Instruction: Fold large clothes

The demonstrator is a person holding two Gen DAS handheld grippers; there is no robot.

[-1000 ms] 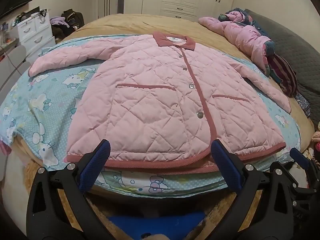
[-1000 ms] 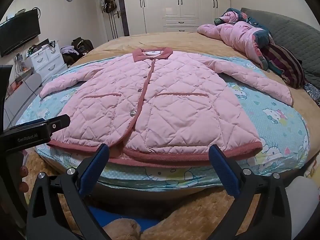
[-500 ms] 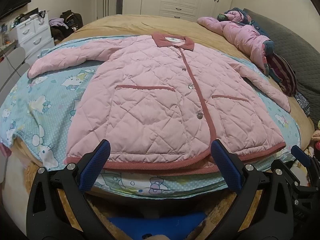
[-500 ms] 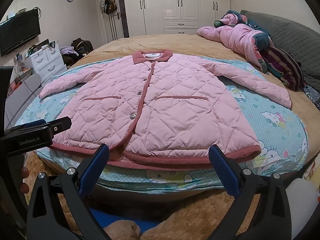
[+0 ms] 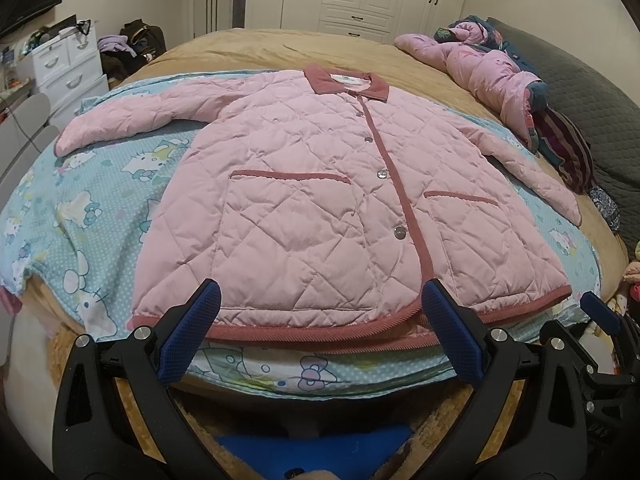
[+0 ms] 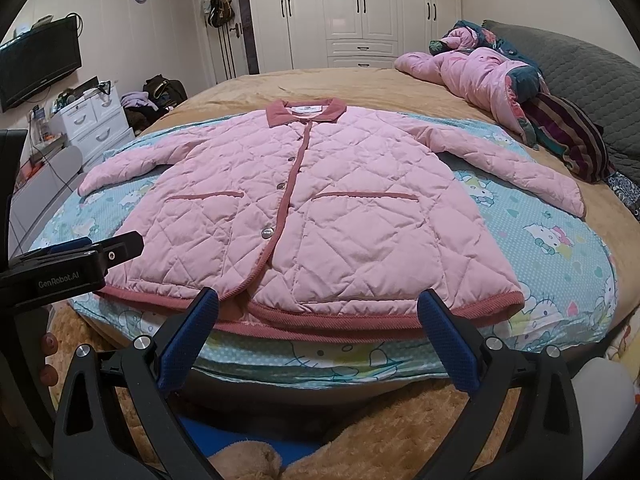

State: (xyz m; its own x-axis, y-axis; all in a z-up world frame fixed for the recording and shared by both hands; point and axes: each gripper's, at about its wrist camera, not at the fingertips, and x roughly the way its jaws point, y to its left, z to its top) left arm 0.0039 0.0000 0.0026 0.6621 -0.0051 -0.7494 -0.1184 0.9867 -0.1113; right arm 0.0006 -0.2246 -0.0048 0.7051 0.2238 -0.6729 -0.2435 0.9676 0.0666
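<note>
A pink quilted jacket (image 5: 304, 208) (image 6: 320, 216) with dark rose trim lies flat and buttoned on a light blue cartoon-print sheet (image 5: 80, 208) (image 6: 560, 248), collar far, hem toward me, both sleeves spread out. My left gripper (image 5: 320, 312) hangs open just short of the hem's left half, holding nothing. My right gripper (image 6: 318, 316) is open before the hem's right half, also with nothing in it. The left gripper's side (image 6: 72, 268) shows at the left edge of the right wrist view.
A heap of pink and striped clothes (image 6: 512, 92) lies at the bed's far right against a grey headboard (image 6: 592, 80). White drawers (image 6: 92, 124) and a TV (image 6: 40, 64) stand left; wardrobes (image 6: 360, 12) stand behind. Tan bedding (image 5: 248, 52) surrounds the sheet.
Both grippers have drawn back and risen slightly, so the jacket looks a bit farther off. The jacket has not moved.
</note>
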